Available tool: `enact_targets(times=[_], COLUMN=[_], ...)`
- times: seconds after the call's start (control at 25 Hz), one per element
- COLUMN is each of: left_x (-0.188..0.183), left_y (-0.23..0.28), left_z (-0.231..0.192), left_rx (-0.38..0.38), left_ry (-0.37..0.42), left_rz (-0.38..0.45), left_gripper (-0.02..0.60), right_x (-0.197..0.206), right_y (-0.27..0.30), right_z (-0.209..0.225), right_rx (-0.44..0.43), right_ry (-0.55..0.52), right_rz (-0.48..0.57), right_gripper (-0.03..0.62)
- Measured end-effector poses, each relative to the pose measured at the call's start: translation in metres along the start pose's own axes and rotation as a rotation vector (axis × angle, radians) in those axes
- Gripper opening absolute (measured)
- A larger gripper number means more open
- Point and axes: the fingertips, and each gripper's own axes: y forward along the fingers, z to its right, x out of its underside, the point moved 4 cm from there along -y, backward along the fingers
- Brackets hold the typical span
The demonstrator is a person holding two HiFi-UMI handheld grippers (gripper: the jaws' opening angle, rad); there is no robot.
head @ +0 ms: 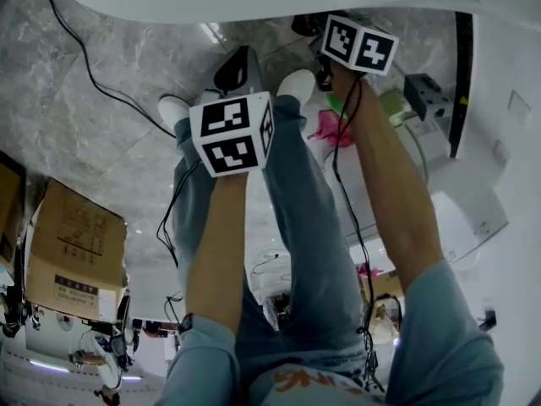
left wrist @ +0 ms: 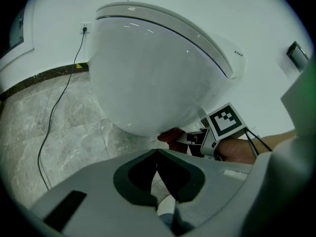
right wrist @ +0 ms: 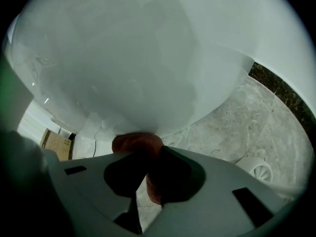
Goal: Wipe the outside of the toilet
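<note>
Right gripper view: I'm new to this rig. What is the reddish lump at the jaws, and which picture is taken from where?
There is no robot here: a person holds a two-jaw gripper in each hand. The head view comes from a camera on the person's head, looking down past their legs to the marble floor. The other two pictures come from cameras riding on each gripper, looking along its jaws.

The lump is a reddish-brown cloth. The right gripper is shut on it, and it appears to touch the underside of the white toilet bowl. The left gripper has its jaws together with nothing between them, short of the bowl. A cardboard box stands on the floor to the side.
</note>
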Motion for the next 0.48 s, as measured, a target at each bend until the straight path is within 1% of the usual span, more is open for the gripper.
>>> enact_targets(times=[0.32, 0.48], left_x=[0.000, -0.002], left_y=[0.016, 0.017], left_z=[0.040, 0.062], left_rx=[0.022, 0.031], left_ry=[0.032, 0.043], left_rz=[-0.031, -0.038], left_gripper=[-0.006, -0.006], right_x=[-0.018, -0.032], right_y=[-0.017, -0.030], right_z=[0.048, 0.074], right_rx=[0.030, 0.068], right_ry=[0.031, 0.077], right_rz=[0.021, 0.035], right_gripper=[0.074, 0.074])
